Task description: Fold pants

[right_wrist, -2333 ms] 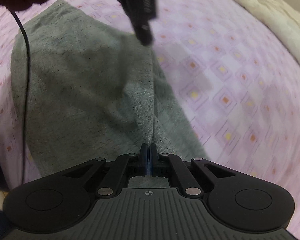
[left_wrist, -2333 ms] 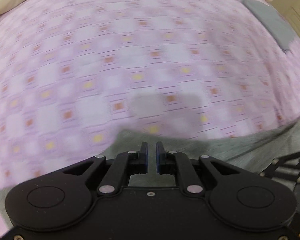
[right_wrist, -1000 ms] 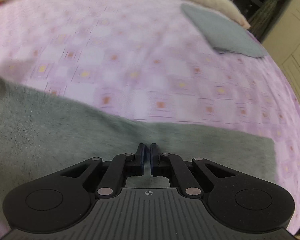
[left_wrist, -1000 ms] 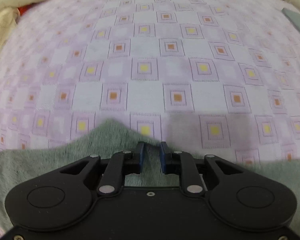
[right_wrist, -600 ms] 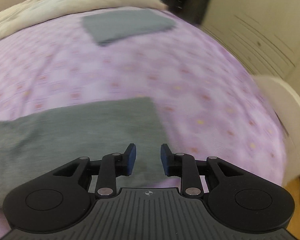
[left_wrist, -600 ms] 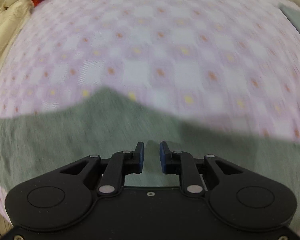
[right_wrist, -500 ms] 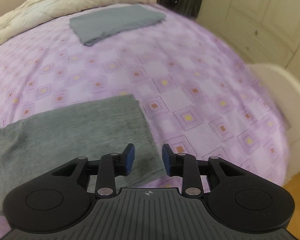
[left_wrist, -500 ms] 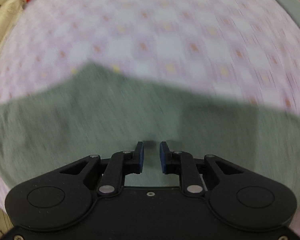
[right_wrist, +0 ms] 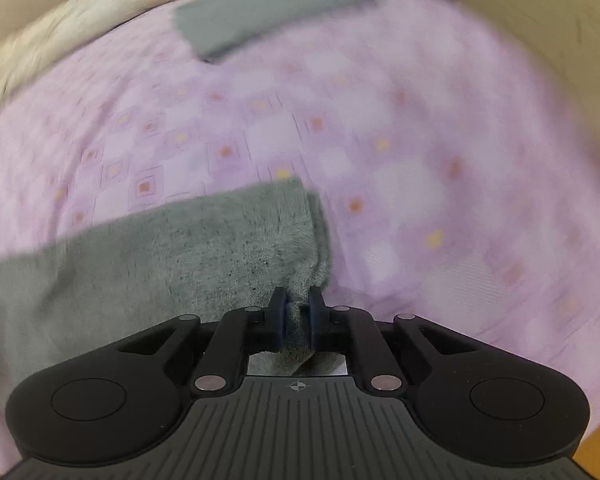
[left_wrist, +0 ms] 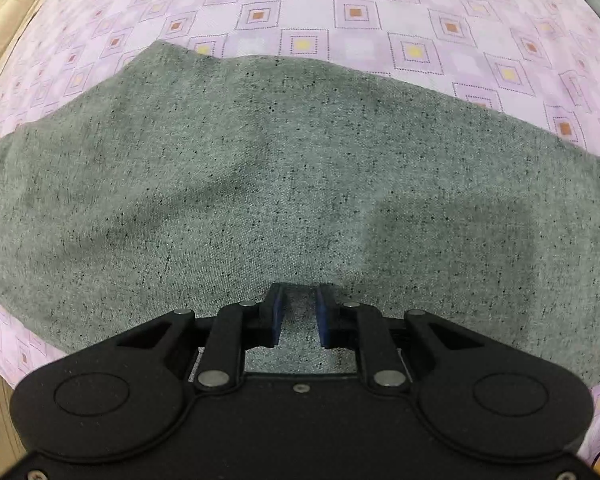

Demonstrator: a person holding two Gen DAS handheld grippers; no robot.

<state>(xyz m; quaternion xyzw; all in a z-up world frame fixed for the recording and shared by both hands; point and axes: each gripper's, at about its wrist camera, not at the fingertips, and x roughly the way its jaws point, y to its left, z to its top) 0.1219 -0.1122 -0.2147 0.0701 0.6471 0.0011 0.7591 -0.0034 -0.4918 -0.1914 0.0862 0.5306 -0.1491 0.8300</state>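
We are pinching one end of the speckled grey knit pants [right_wrist: 204, 252] lying flat on the purple checked bedsheet [left_wrist: 352, 44].

Our right gripper [right_wrist: 298, 312] is clamping their corner; our left gripper [left_wrist: 299, 314] is hovering over them, fingers apart.

The pants [left_wrist: 284, 184] are seen as a soft, matt grey-green knit cloth, flecked with dark specks and faintly fuzzy. The bedsheet [left_wrist: 380, 28] is shown as a thin, smooth woven cloth, printed in pale purple squares. The left gripper [left_wrist: 299, 316] is made of matt black plastic with bright metal pins and blue pads [left_wrist: 277, 316]. On the right gripper [right_wrist: 298, 318] a ribbed, matt dark plastic body is seen. A folded grey cloth [right_wrist: 268, 12], matt, lies far off, blurred.
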